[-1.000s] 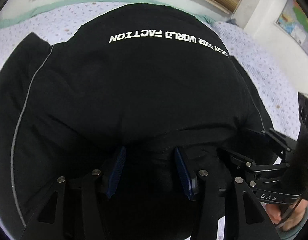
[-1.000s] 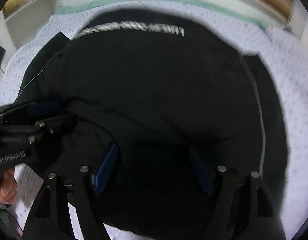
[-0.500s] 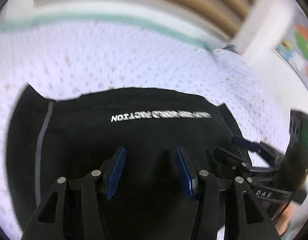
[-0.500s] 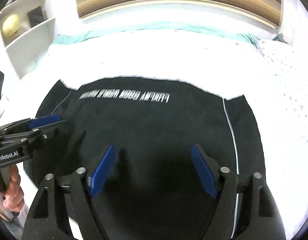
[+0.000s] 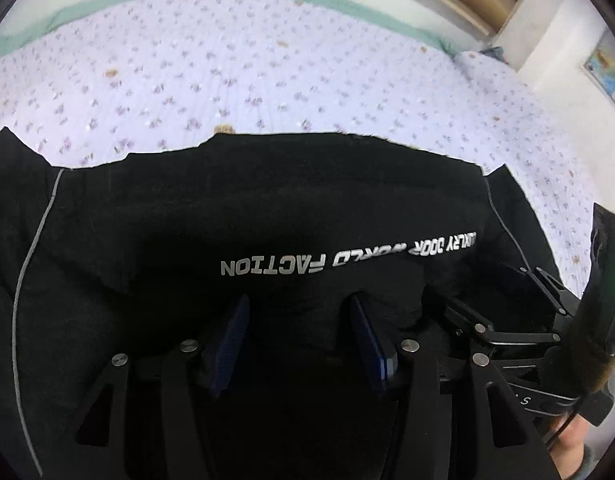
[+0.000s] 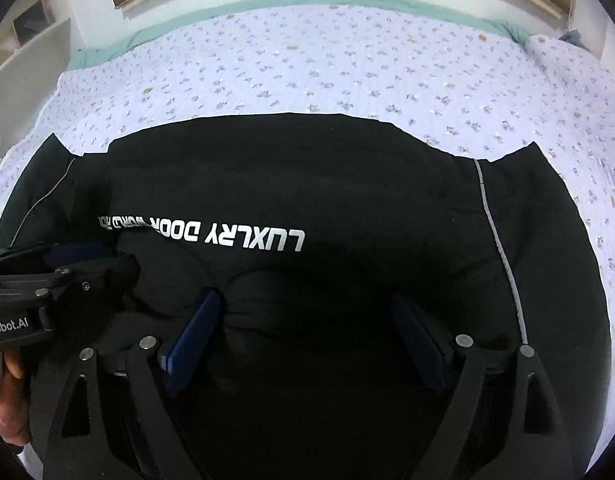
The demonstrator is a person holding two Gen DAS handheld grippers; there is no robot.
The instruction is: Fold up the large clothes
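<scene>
Folded black garment [image 5: 267,208] now lies lower on the floral bedsheet [image 5: 267,72].
Both my grippers hover over it: left gripper [image 5: 299,332] half open, right gripper [image 6: 307,336] just widened, gripping nothing.

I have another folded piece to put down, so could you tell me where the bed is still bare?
The floral bedsheet is bare from the far edge of the black garment to the teal border at the head, and in a strip along the garment's right side. The near half is crowded: garment and both grippers.
</scene>
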